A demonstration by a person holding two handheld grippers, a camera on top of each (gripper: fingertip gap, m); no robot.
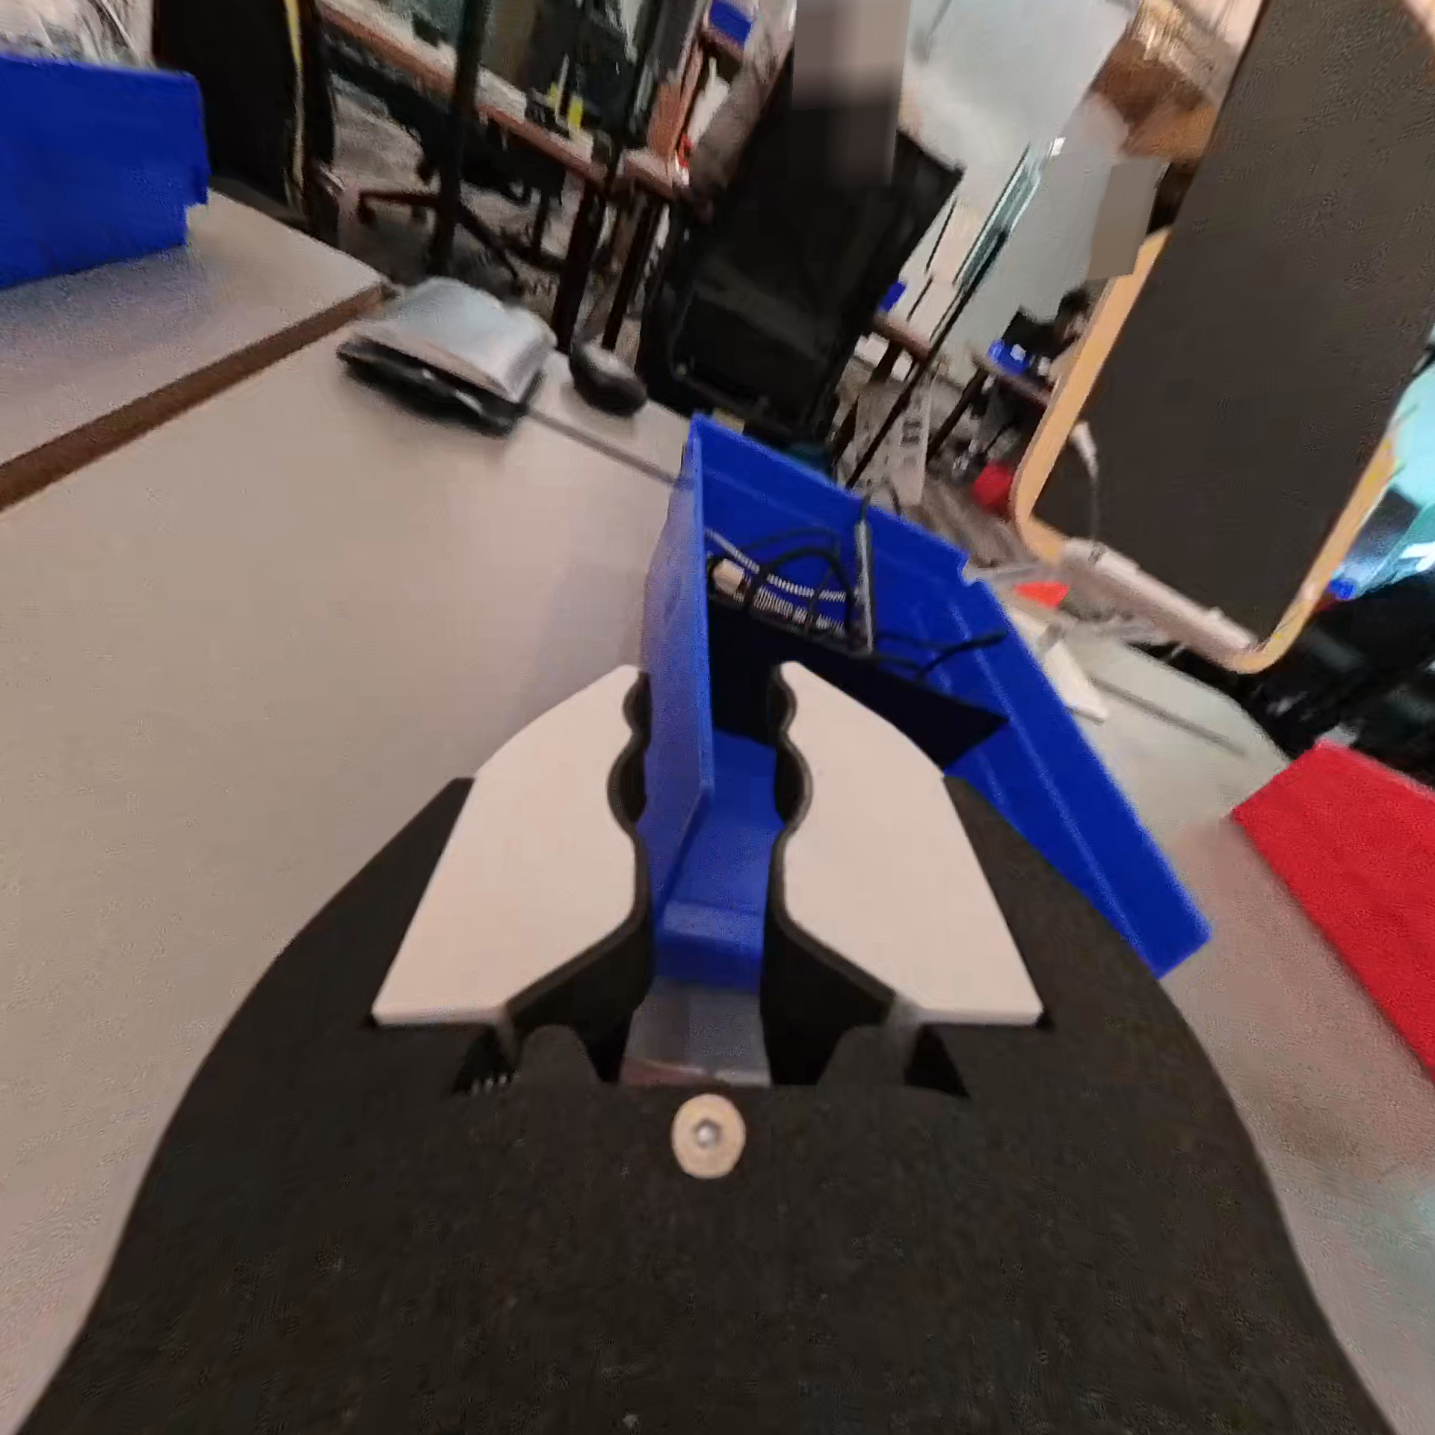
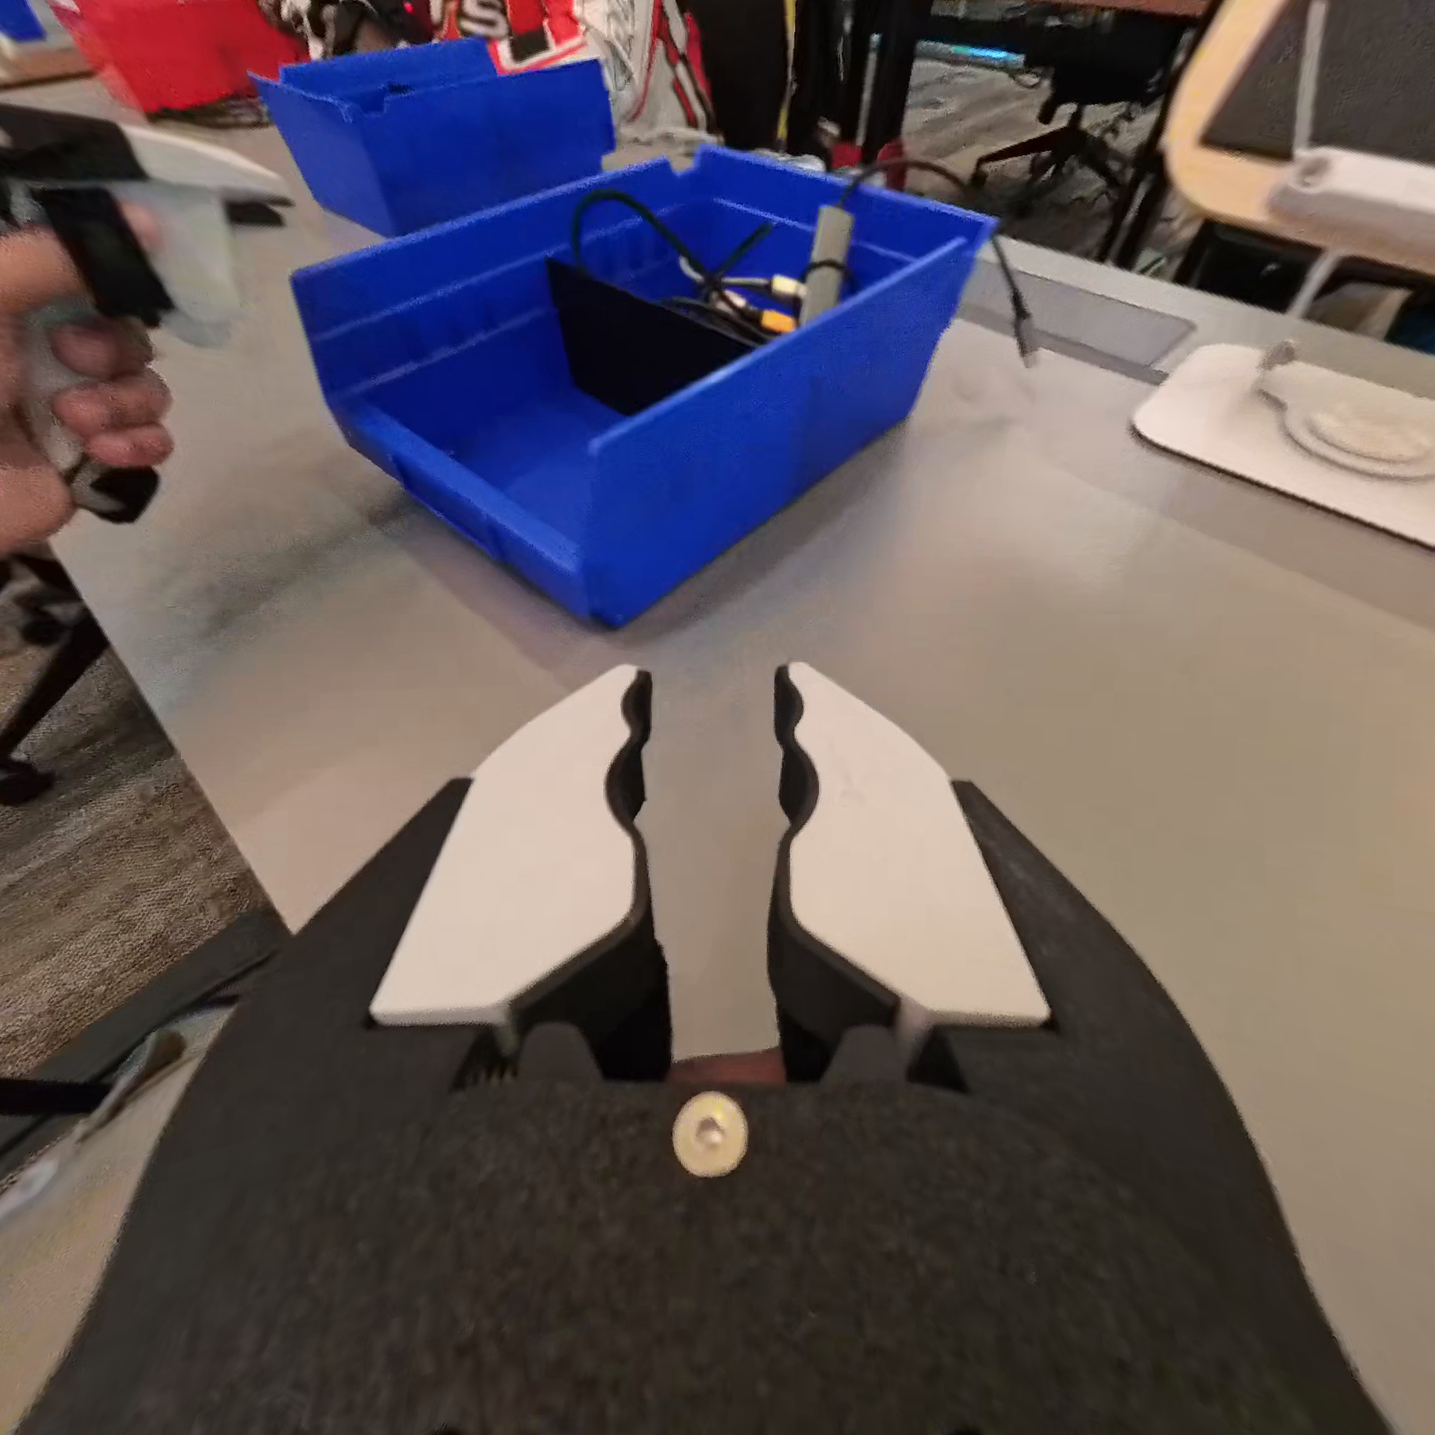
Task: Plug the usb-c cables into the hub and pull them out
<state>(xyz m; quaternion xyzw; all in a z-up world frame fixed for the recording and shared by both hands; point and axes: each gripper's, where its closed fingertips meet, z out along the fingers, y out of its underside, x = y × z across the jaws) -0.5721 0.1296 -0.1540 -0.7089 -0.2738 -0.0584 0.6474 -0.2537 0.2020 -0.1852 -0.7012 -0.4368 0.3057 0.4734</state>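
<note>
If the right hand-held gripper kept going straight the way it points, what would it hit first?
Most likely the near corner of the blue bin holding the cables and hub. The open right hand-held gripper has only bare grey table before it, though depth is hard to judge.

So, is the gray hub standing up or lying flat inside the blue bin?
Standing up, tilted. In the right wrist view the hub leans against the far wall of the blue bin, and its top end reaches above the rim.
</note>
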